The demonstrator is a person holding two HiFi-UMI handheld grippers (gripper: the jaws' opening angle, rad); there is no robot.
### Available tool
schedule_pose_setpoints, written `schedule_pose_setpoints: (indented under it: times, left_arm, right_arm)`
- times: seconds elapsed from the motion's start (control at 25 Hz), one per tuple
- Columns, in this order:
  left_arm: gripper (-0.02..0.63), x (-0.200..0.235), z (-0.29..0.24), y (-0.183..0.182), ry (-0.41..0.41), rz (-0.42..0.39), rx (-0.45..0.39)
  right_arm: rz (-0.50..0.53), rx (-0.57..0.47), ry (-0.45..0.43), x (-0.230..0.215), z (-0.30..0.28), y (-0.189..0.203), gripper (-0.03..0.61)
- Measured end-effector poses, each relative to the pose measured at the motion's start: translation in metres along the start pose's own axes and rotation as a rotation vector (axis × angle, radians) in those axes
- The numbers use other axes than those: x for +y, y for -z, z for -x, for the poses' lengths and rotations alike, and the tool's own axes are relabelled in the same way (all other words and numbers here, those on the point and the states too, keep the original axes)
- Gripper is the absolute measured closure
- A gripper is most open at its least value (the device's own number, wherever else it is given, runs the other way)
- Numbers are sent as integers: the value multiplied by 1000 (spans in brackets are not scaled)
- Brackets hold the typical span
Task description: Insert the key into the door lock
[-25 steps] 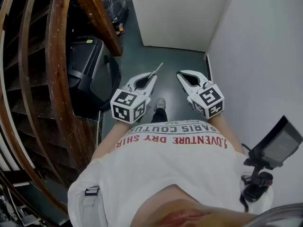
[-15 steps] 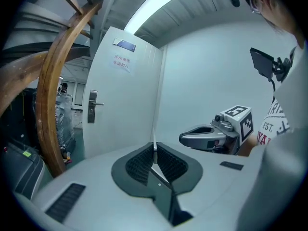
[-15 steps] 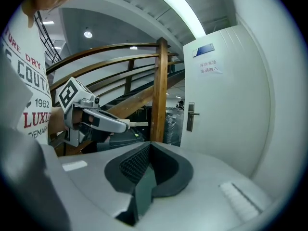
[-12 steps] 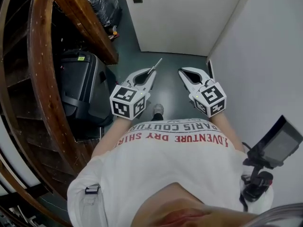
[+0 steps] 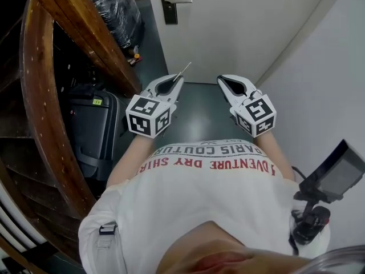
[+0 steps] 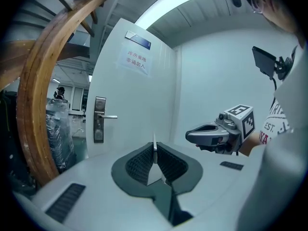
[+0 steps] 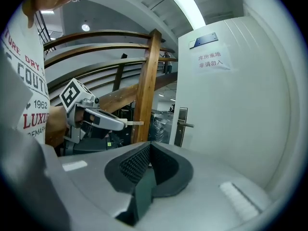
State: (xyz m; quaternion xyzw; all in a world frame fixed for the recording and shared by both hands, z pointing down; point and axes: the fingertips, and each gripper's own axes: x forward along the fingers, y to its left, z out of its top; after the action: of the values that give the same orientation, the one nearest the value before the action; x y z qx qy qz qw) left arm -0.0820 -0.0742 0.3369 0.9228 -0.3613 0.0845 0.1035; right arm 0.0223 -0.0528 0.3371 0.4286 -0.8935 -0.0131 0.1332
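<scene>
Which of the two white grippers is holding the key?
The left gripper: a thin metal key sticks out from between its closed jaws. The right gripper is shut too, but nothing is between its jaws.

A curved wooden stair rail (image 5: 43, 113) sweeps down the left, with a black suitcase (image 5: 94, 130) just beside it on the dark floor (image 5: 199, 116). A plastic-wrapped bundle (image 5: 117, 10) sits farther back.

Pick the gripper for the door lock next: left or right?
Left. The left gripper is shut on the key, tip toward the door; the lock plate is on its side. The right gripper is shut, empty.
</scene>
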Motion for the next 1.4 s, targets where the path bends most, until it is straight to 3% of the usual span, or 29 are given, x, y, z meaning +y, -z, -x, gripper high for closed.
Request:
schedule_pose_setpoints:
  times: [0.48,1.12,1.4]
  left_arm:
    - [592,73,-54,-10,-25,42,-2]
    - [592,220,-171,-22,-137,148,25]
    - [592,254,-211,-10,-149,196,37]
  right_arm:
    - [-5,7,-78,-37,-91,4,577]
    - [3,26,-166,-167,-262,7,575]
    - [-13,-14,-168,-222,-314,3,566]
